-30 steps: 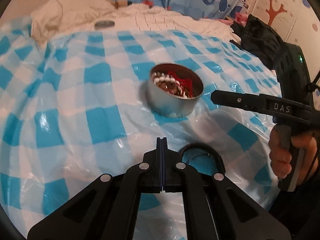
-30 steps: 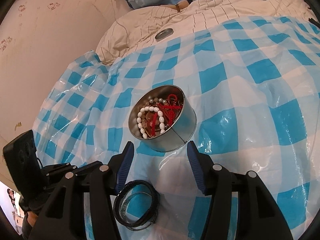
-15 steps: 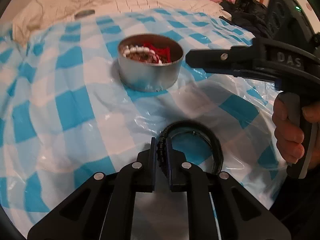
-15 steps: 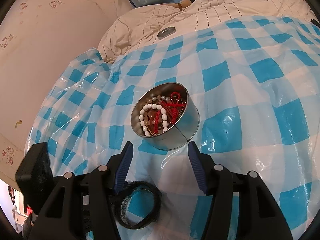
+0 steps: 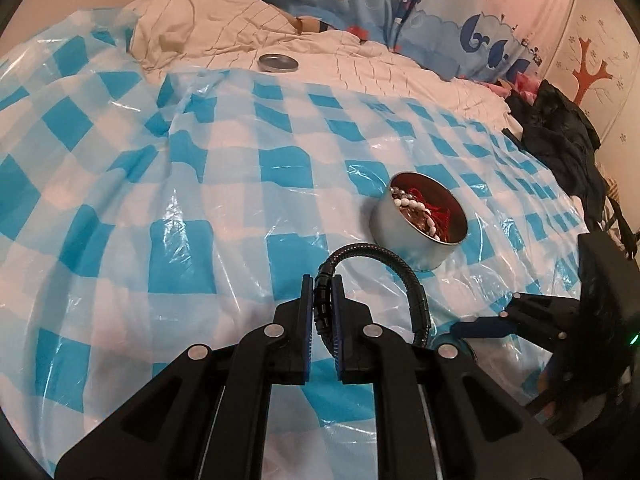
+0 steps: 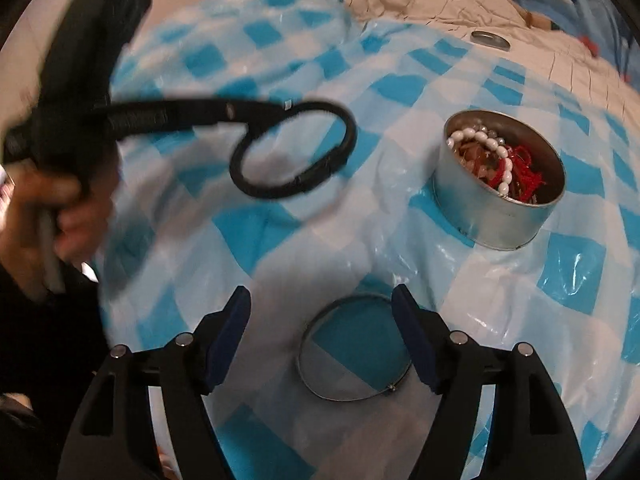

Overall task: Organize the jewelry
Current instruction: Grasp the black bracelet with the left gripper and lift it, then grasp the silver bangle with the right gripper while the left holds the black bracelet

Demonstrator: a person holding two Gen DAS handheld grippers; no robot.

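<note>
My left gripper is shut on a black braided bracelet and holds it in the air, upright, just in front of the round metal tin. The tin holds white pearl and red cord pieces. In the right wrist view the black bracelet hangs from the blurred left gripper, left of the tin. My right gripper points down over a thin silver bangle lying flat on the sheet. Its jaws are opening, with the bangle between the fingers and untouched.
The blue and white checked plastic sheet covers a bed. The tin's lid lies on the cream quilt at the back. A dark heap of clothing sits at the right edge. A hand grips the left tool.
My left gripper closed on the black bracelet and lifted it off the sheet. The thin bangle stayed behind. My right gripper rolled, moved over the bangle and spread its jaws wider.
</note>
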